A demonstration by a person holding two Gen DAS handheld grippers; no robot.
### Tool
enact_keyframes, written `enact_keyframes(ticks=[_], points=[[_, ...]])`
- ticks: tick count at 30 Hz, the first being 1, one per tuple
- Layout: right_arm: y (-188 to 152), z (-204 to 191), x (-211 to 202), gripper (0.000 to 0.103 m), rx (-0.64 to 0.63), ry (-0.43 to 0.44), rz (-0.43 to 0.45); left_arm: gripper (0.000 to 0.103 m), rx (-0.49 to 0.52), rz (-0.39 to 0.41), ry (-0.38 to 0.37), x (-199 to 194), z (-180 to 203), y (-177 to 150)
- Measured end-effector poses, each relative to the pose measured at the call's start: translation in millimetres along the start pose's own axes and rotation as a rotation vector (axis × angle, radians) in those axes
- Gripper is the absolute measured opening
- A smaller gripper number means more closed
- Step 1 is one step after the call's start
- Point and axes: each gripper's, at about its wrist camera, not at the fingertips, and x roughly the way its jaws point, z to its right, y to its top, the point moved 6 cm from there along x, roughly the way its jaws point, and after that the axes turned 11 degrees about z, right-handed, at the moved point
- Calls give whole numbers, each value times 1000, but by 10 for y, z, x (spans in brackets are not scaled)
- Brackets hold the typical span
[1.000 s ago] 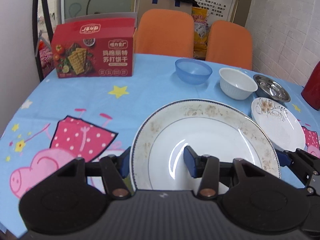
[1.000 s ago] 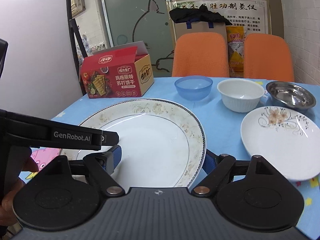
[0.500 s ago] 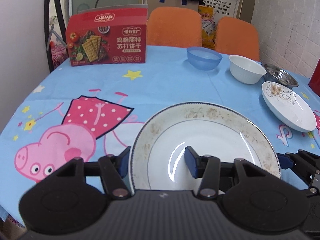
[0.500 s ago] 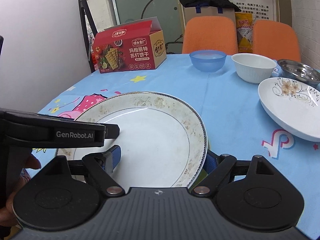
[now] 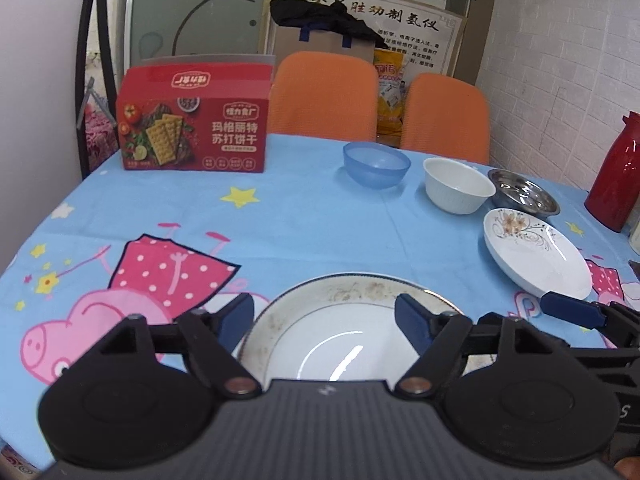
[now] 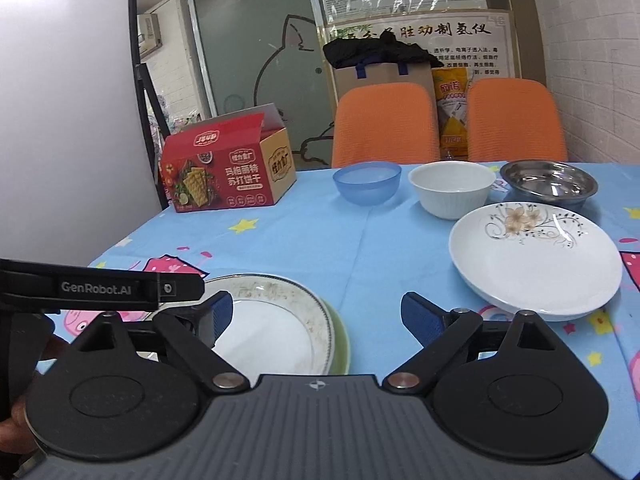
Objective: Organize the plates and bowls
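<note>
A large white plate with a worn patterned rim (image 5: 344,340) (image 6: 276,320) lies on the table near the front edge, on top of a green plate (image 6: 340,344) whose rim shows beneath it. My left gripper (image 5: 324,322) is open, its jaws apart over the large plate. My right gripper (image 6: 316,318) is open just right of the plate's edge. A flowered white plate (image 5: 536,254) (image 6: 536,258) lies to the right. A blue bowl (image 5: 376,164) (image 6: 367,182), a white bowl (image 5: 458,190) (image 6: 452,188) and a steel bowl (image 5: 524,194) (image 6: 550,184) stand in a row at the back.
A red cracker box (image 5: 192,136) (image 6: 228,172) stands at the back left. A red thermos (image 5: 618,172) stands at the far right. Two orange chairs (image 5: 324,96) are behind the table. The cartoon tablecloth (image 5: 240,232) covers the table.
Both grippers opened and drew back from the large plate. It now rests on the table on the green plate, lower and nearer in both views.
</note>
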Motion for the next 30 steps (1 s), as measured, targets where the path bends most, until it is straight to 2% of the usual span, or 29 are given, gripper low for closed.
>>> enact_keyframes(ticks=[3,5,12,15,19,22,25,30], points=[[-7,214,-30,103,34,-40,-3,84,15,-11,-33,43,183,2],[-12,360,-60,103,53,-66,-7,94,24,-22,-57,94,322,0],[95,1011,-195,103,92,-207,23,94,66,-48,-152,339,847,114],[161,1334,-175,103,82,-275,14,94,50,-91,-218,572,1077,203],[184,1748,-19,103,82,-348,-23,94,46,-162,-267,1005,1364,275],[152,1971,178,103,81,-362,-69,94,43,-226,-291,1365,1599,266],[103,2087,378,103,73,-351,-120,94,51,-277,-283,1669,1784,221],[77,2133,510,103,63,-330,-146,93,99,-309,-257,1936,1929,125]])
